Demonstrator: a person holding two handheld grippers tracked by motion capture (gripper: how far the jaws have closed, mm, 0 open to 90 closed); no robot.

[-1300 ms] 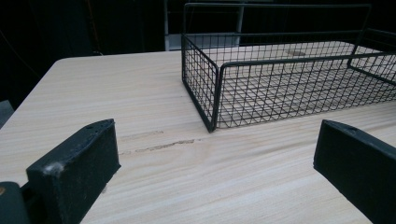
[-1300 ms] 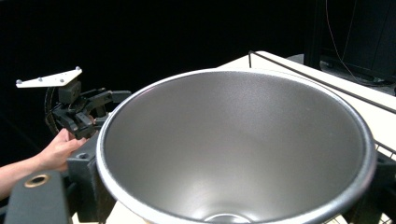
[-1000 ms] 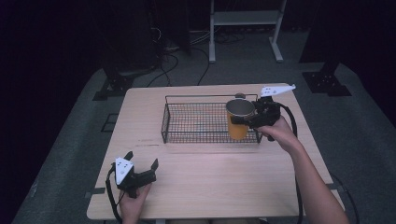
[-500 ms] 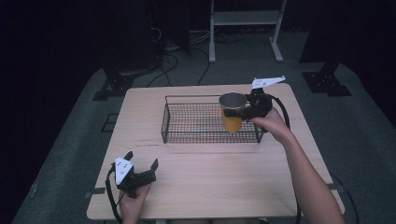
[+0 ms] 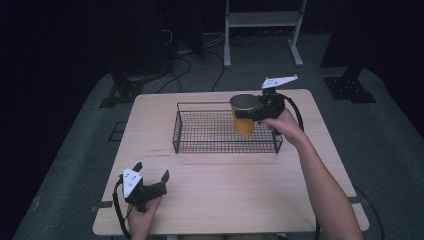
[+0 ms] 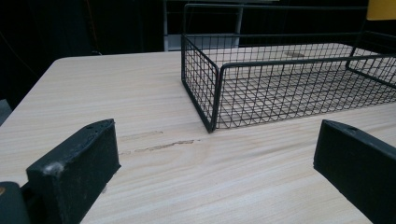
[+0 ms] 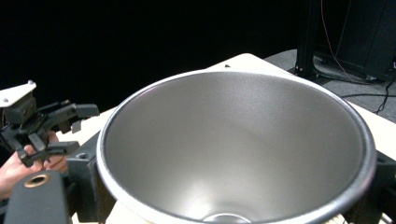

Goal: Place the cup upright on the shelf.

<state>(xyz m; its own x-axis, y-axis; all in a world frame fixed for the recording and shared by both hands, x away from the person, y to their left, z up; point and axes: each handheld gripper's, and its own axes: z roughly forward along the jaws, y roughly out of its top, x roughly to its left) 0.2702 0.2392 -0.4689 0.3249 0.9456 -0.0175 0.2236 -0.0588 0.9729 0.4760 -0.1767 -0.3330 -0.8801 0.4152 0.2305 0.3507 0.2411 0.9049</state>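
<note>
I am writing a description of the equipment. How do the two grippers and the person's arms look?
Both grippers are black, with two flat, blocky jaws. The left gripper carries a pale three-cornered plate with small dark dots and trails a black cable. The right gripper has a similar plate and a looping black cable. Both forearms are bare, with no sleeves visible.

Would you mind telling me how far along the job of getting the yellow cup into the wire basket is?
Done: the right claw has the yellow cup gripped at its rim and lifted, held upright over the right part of the wire basket. In hand: carrying it above the basket. Left: lowering it onto the mesh floor and letting go. The left claw rests open near the table's front edge, holding nothing.
</note>
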